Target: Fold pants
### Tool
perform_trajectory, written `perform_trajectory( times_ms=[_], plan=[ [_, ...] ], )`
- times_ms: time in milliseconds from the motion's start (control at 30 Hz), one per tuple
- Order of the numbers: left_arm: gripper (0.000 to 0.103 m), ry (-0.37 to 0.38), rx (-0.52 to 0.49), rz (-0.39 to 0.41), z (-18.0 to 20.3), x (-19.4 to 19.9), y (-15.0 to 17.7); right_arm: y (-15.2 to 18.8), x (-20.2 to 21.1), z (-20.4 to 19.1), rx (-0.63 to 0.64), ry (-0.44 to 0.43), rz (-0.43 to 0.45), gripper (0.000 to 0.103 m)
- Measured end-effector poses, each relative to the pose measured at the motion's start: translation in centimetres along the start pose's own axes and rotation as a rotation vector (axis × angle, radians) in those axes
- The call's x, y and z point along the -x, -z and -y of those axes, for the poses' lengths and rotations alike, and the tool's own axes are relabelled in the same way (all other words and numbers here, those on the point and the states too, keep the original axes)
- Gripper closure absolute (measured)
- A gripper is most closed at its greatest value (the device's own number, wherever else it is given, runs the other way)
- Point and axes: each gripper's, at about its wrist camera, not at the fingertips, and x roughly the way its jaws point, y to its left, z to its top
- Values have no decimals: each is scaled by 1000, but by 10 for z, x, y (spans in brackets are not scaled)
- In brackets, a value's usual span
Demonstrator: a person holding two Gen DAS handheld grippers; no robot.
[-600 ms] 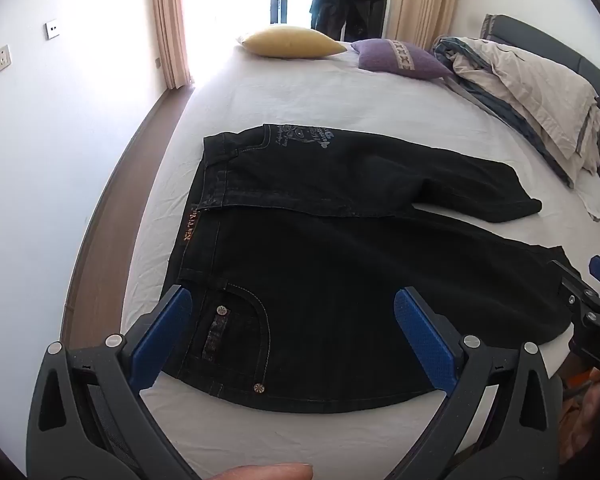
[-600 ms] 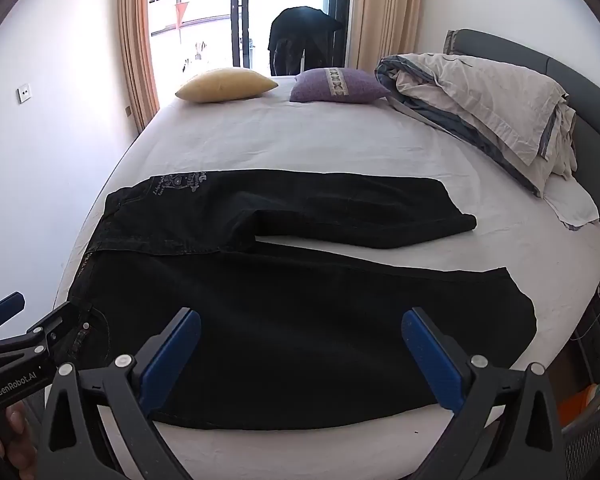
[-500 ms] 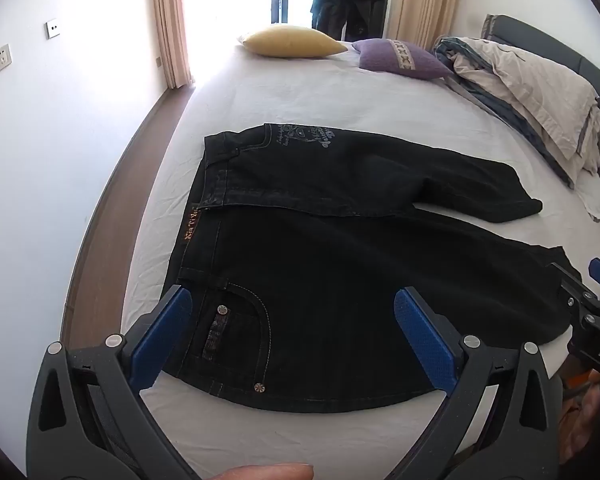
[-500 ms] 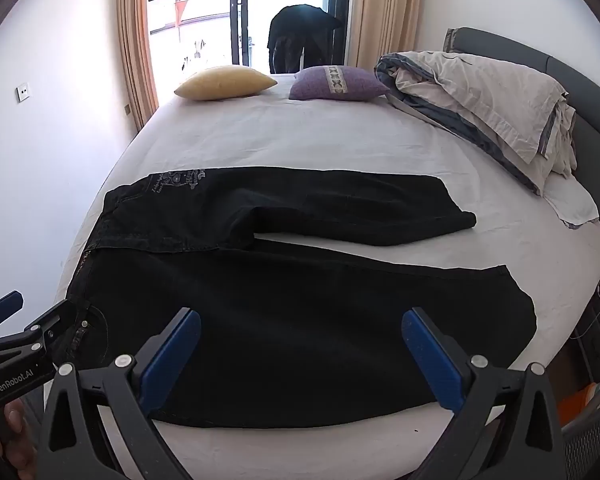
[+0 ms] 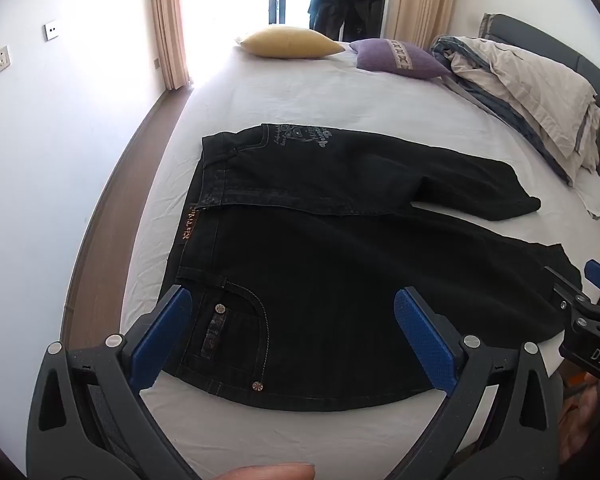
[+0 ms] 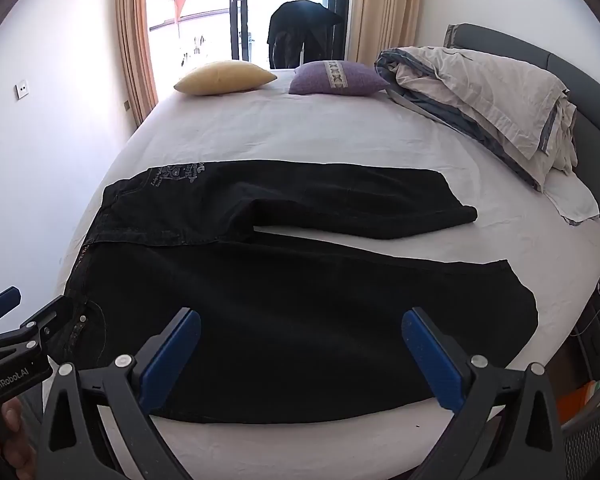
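Note:
Black jeans (image 5: 320, 264) lie flat on the white bed (image 5: 284, 96), waistband to the left, both legs spread to the right; they also show in the right wrist view (image 6: 300, 300). My left gripper (image 5: 296, 336) is open and empty, hovering above the waist and front pocket near the bed's front edge. My right gripper (image 6: 300, 356) is open and empty, hovering above the near leg. The right gripper also shows at the right edge of the left wrist view (image 5: 584, 304); the left gripper also shows at the left edge of the right wrist view (image 6: 24, 320).
A yellow pillow (image 6: 224, 77) and a purple pillow (image 6: 336, 78) lie at the bed's far end. A rumpled duvet (image 6: 484, 96) is piled along the right side by the grey headboard (image 6: 580, 80). A wall runs along the left.
Both grippers have drifted very slightly; the jeans have not moved and both grippers stay open.

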Motion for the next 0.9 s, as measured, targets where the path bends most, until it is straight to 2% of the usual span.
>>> perform_trajectory(
  times_ms=[900],
  plan=[
    [0, 0, -3, -3, 2, 1, 0, 8, -2, -5, 2, -1, -9, 0]
  ],
)
